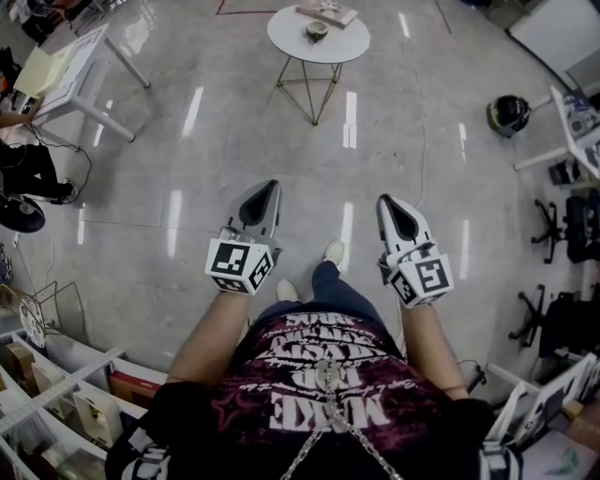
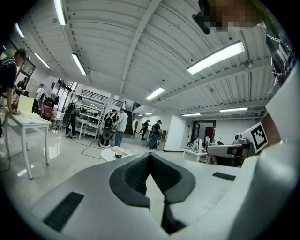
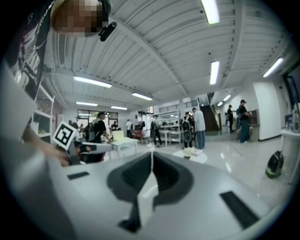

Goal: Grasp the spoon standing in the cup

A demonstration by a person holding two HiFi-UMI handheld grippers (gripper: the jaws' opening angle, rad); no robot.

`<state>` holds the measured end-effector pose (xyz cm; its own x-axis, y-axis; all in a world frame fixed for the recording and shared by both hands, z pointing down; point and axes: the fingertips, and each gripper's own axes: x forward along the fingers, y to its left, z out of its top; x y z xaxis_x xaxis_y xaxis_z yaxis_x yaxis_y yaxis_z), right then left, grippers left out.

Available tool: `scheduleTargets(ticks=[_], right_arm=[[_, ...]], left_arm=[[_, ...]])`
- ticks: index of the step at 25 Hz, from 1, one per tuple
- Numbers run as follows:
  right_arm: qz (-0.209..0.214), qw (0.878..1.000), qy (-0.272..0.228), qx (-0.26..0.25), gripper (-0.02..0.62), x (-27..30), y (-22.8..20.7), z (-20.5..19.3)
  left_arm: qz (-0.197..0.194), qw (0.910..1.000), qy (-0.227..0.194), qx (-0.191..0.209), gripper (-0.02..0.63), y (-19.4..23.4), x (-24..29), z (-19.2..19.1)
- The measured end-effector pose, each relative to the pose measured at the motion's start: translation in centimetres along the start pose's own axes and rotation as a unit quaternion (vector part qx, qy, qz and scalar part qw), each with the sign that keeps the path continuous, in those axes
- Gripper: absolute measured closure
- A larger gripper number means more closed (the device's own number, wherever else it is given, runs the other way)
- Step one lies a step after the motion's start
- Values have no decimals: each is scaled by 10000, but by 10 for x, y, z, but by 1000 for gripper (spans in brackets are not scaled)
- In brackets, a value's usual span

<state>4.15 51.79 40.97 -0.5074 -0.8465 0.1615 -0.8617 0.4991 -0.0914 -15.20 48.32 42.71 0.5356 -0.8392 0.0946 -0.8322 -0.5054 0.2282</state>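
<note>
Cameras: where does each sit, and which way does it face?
Head view: on the person's head, looking steeply down at the floor; shows torso, arms, feet, left gripper and right gripper.
Left gripper view: on the left gripper, facing forward along its shut jaws.
Right gripper view: on the right gripper, likewise, jaws shut.
Shared: all three show the table ahead.

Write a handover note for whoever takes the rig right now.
Left claw: shut, empty, held out in front over the floor.
Right claw: shut, empty, held level with the left.
The cup sits on the round white table ahead, next to a flat book-like item. The spoon is too small to make out from here.
Done: nothing, both claws far from the table.
Left: walk up, open one claw, close it on the spoon.
</note>
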Motion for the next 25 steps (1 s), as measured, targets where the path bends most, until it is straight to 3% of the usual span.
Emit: scheduleTargets(ticks=[4, 9, 25], right_arm=[[43, 10000, 48, 50, 561, 10, -21, -3], [89, 9998, 104, 125, 561, 20, -37, -9], [397, 9992, 13, 93, 561, 60, -101, 13]], left_arm=[[123, 9999, -81, 32, 581, 10, 19, 9], [137, 9999, 104, -2, 581, 8, 38, -6], [179, 9996, 158, 123, 581, 0, 120, 5]])
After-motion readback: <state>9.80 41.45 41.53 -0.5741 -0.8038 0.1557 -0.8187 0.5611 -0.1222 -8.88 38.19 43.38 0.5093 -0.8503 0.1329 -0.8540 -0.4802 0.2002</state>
